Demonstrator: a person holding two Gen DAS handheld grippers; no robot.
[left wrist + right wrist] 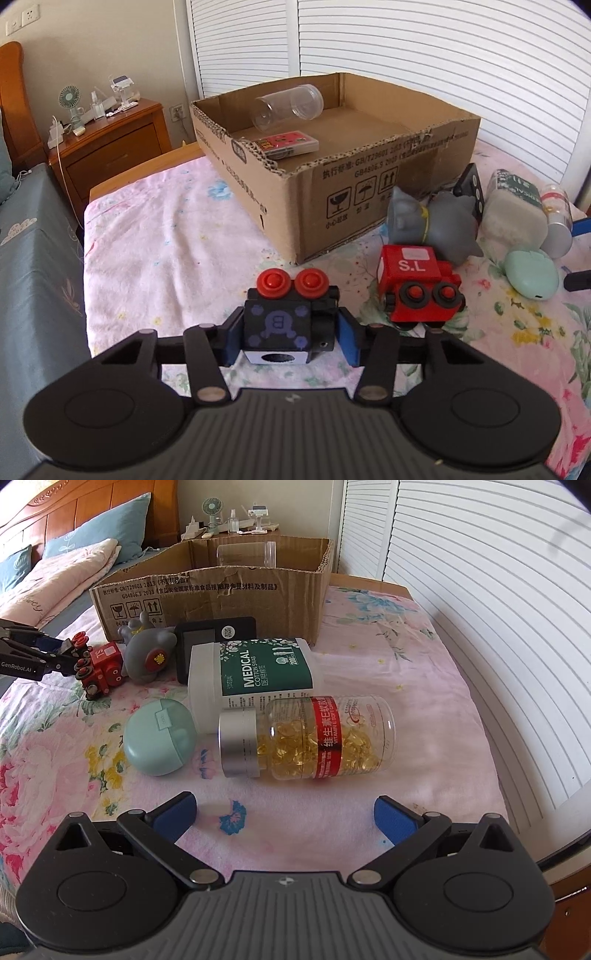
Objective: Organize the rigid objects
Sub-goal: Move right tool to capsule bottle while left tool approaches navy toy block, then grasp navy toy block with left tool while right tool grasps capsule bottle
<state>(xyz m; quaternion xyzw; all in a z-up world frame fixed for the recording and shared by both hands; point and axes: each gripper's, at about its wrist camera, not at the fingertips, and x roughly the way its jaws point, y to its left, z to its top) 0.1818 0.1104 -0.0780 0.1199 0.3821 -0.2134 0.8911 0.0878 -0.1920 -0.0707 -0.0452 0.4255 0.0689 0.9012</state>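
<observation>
- The cotton swab jar [255, 672] lying on the bed [406, 686] reads "MEDICAL COTTON SWAB" on a green label.
- The vitamin bottle [314, 738], just beside it and full of yellow capsules, has a red band reading "VITAMIN E SOFT CAPSULE".
- The cardboard box [332, 177] carries "GB/T29601" and handling symbols; inside lie a clear jar [288, 107] and a red card pack [288, 146].
- The red toy block [417, 284] is marked "S.L".
- The black timer [218, 638] has a "STOP START" button.
- The left gripper [290, 332], marked "GenRobot.AI" on its side, has its fingers clamped on the black toy block [277, 325], which bears a "B", just above the bed in front of the box.
- The right gripper [284, 816] has its fingers wide apart, empty, near the vitamin bottle.
</observation>
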